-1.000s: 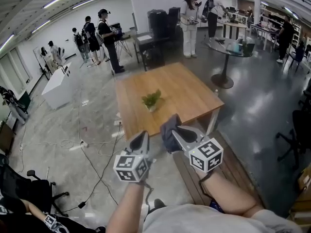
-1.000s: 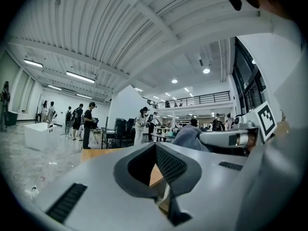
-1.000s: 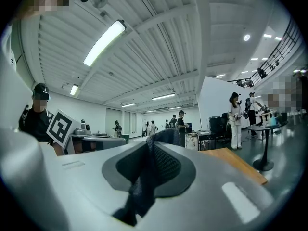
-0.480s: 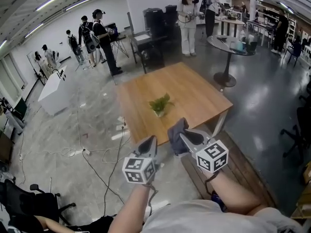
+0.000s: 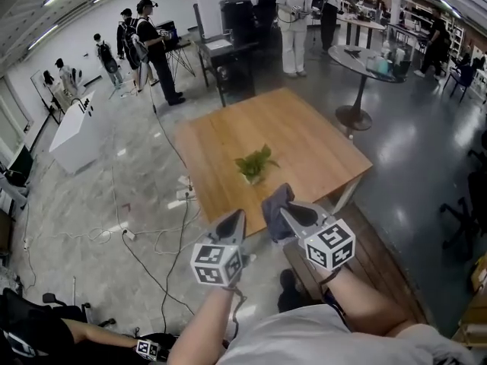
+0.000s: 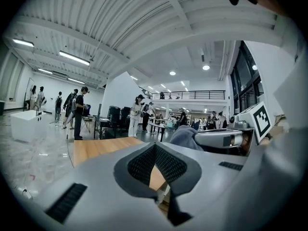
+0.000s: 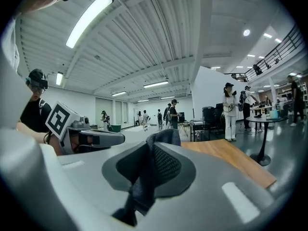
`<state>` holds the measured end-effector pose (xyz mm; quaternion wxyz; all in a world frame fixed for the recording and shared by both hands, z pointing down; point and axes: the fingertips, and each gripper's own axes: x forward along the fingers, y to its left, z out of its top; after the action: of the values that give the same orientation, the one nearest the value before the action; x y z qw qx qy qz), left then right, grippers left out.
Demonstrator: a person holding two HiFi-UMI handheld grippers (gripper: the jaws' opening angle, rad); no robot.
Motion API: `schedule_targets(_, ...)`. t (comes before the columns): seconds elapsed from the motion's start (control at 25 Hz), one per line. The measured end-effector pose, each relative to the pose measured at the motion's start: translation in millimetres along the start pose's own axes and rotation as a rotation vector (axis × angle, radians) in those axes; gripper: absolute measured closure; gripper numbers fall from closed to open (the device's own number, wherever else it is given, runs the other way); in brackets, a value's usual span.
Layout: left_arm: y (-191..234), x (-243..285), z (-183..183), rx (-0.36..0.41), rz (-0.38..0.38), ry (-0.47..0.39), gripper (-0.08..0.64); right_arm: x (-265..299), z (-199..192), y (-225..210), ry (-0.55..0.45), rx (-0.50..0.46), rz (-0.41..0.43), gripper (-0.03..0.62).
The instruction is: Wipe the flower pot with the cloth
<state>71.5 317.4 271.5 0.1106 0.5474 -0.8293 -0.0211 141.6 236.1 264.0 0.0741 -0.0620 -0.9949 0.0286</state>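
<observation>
Two tongs hover short of the counter (image 5: 304, 139): the right tongs (image 5: 283, 208) pinch a grey cloth (image 5: 272, 201), a soft, limp bunch that drapes over the tips, while the left tongs (image 5: 237, 217) are pressed together on nothing. Small and likely light under its leafy plant (image 5: 256, 160), the flower pot (image 5: 253, 176) stands alone near the counter's middle, at about twelve o'clock from the tongs and well apart from them. I'd guess it tips or slides under a wipe, so the free left tongs would best steady its rim or wall, clear of the fragile leaves.
</observation>
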Motion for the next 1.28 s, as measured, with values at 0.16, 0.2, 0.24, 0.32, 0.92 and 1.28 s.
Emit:
schedule_targets(0.16, 45, 55, -5, -0.015, 0.043, 0.02, 0.554, 54, -11, -47, 0.022, -0.004, 0.022, 0.549)
schedule_targets(0.2, 56, 71, -6, -0.021, 0.055, 0.025, 0.554, 68, -15, -60, 0.03, 0.001, 0.03, 0.549)
schedule_targets(0.24, 67, 87, -8, -0.027, 0.067, 0.031, 0.554, 81, -20, -75, 0.038, 0.008, 0.04, 0.549)
schedule_targets(0.32, 87, 121, -12, -0.043, 0.09, 0.048, 0.554, 106, -30, -104, 0.06, 0.021, 0.058, 0.549)
schedule_targets(0.92, 205, 304, -71, -0.187, 0.184, 0.243, 0.554, 247, -112, -246, 0.252, 0.122, 0.145, 0.549)
schedule_targets(1.28, 263, 373, -164, -0.223, 0.146, 0.474, 0.554, 288, -202, -281, 0.368, 0.268, 0.086, 0.549)
